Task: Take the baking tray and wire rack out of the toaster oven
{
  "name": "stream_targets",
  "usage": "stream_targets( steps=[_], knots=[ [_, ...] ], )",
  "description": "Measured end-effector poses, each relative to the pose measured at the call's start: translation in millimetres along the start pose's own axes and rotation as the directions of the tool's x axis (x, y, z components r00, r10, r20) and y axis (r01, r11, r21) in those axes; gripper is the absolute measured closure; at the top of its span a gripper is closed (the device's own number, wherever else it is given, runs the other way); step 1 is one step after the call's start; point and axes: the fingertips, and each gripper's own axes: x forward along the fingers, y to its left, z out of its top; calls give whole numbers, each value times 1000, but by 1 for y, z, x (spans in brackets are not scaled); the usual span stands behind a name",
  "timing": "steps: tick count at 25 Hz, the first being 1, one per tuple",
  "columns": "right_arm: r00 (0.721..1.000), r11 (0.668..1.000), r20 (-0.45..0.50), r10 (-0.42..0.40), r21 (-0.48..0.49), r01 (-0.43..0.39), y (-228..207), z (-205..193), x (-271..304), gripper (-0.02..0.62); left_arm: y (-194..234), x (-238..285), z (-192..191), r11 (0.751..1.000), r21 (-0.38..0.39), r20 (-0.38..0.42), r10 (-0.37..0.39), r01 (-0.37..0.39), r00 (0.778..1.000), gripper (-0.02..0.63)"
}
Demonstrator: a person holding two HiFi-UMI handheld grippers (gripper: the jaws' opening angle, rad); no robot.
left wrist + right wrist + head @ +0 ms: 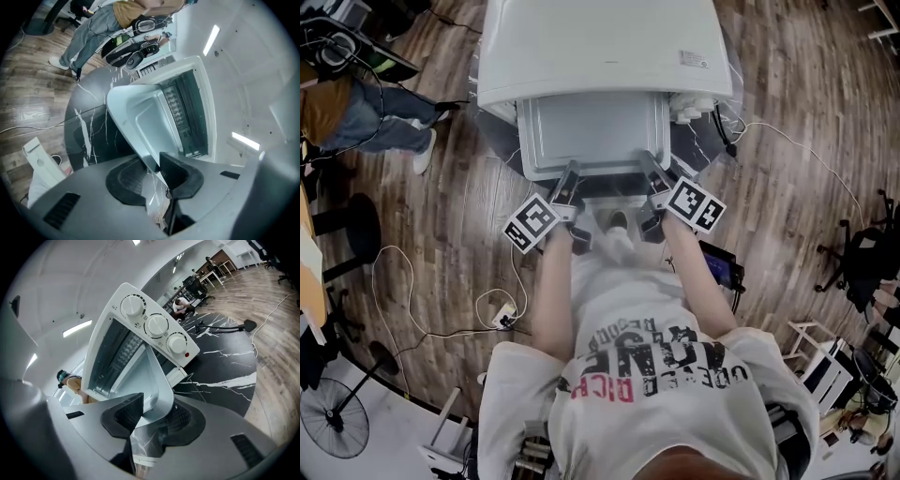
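Shallow grey metal baking tray approx. clear of white toaster oven — left gripper, right gripper pinch its rim — wire rack not yet out.

I see bright, even light from ceiling strip lamps, with only soft shadows. The white top of the toaster oven is nearly washed out in the head view, and both gripper views bend strongly and go black at the corners.
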Motion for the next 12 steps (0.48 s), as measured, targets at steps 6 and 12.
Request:
stream_targets(
  steps=[6,12],
  knots=[
    [999,1000,-31,20,-6,-20,-10,-13,-17,480,10,-16,-24,1000,8,-1,-10,10,1000,521],
    [997,998,-69,29,-48,-32,-12,-20,-31,480,14,-29,-42,999,-36,23,-38,39,999,515]
  ],
)
